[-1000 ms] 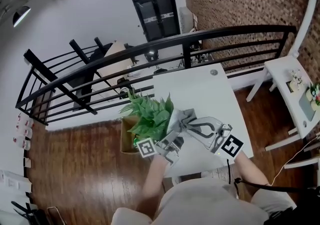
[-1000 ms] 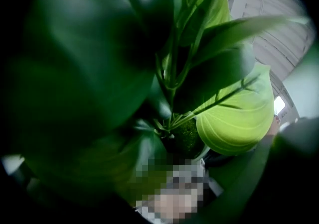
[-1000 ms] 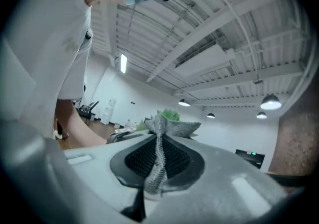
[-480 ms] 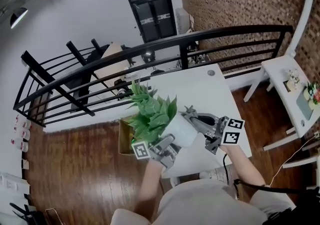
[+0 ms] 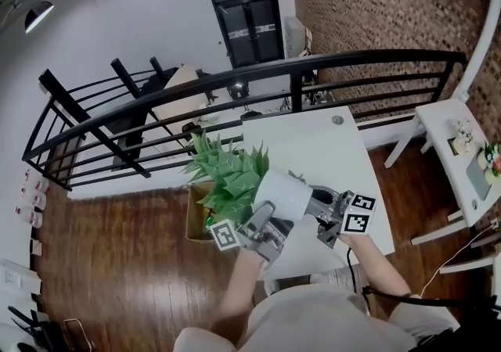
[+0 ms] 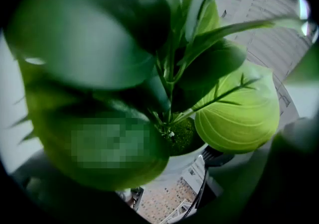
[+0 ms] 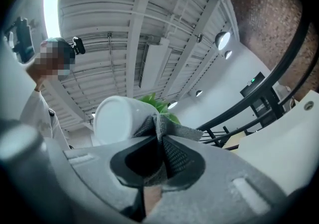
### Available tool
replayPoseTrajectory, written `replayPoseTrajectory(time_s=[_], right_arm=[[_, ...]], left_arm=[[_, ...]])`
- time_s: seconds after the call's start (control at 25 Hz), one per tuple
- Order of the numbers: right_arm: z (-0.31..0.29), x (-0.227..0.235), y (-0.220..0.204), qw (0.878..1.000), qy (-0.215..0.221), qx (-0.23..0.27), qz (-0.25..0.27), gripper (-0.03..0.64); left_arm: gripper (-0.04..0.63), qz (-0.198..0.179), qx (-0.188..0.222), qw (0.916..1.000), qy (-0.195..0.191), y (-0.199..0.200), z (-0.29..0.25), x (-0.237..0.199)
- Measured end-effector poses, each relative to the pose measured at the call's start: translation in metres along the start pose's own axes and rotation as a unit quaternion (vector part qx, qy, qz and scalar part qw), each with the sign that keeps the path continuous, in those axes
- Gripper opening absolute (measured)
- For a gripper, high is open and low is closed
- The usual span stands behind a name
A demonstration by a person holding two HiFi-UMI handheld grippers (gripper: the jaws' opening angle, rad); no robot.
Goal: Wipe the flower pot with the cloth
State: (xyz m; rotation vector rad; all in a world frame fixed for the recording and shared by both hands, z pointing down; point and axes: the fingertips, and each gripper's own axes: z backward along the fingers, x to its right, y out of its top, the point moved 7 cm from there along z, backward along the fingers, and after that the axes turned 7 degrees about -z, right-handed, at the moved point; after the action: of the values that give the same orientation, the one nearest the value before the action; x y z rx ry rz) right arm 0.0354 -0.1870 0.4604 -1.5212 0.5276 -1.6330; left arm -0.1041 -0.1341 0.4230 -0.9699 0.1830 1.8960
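A white flower pot with a green leafy plant is held off the table, tilted with its leaves to the left. My left gripper grips it from below near the rim. In the left gripper view, leaves fill the picture and hide the jaws; only the pot's rim shows. My right gripper is shut on a grey cloth at the pot's right side. In the right gripper view the cloth is pinched in the gripper and touches the pot.
Below the pot is a white table with a small round thing at its far edge. Behind it runs a black railing. A cardboard box sits on the wooden floor on the left, white furniture on the right.
The pot has risen and tilted further, and its white side is now uncovered. My right gripper has rolled and dropped to the pot's right with the cloth.
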Motion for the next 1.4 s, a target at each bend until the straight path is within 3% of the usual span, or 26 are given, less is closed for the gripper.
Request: replayPoseTrajectory(time_s=[0.12,0.32,0.56,0.8,1.0,1.16,1.32,1.4], right_arm=[[-0.011,-0.009,-0.001,1.0,-0.017,0.005,0.02,0.012],[-0.005,-0.021,-0.004,0.996,-0.04,-0.008,0.077,0.012],[-0.01,-0.042,-0.015,0.991,-0.05,-0.022,0.121,0.012],[-0.019,-0.064,-0.022,0.982,-0.084,-0.026,0.17,0.012],[-0.019,-0.081,-0.024,0.968,-0.096,-0.026,0.23,0.012],[-0.023,-0.1,-0.018,0.953,-0.103,-0.011,0.284,0.012],[-0.031,-0.12,-0.003,0.927,-0.096,0.001,0.362,0.012],[-0.033,-0.12,-0.001,0.911,-0.109,-0.021,0.397,0.012]], left_arm=[[0.535,-0.004,0.024,0.9997,0.005,0.015,0.001,0.005],[0.535,-0.036,0.028,0.9987,0.023,0.019,-0.006,0.007],[0.535,-0.036,0.057,0.9972,0.032,0.023,-0.01,0.001],[0.535,-0.07,0.072,0.9924,0.072,0.027,-0.007,-0.001],[0.535,-0.113,0.065,0.9837,0.124,0.019,-0.006,-0.011],[0.535,-0.114,0.06,0.98,0.152,0.017,0.004,-0.016],[0.535,-0.104,0.06,0.9781,0.17,0.013,0.017,-0.021],[0.535,-0.095,0.064,0.9787,0.17,0.009,0.022,-0.022]])
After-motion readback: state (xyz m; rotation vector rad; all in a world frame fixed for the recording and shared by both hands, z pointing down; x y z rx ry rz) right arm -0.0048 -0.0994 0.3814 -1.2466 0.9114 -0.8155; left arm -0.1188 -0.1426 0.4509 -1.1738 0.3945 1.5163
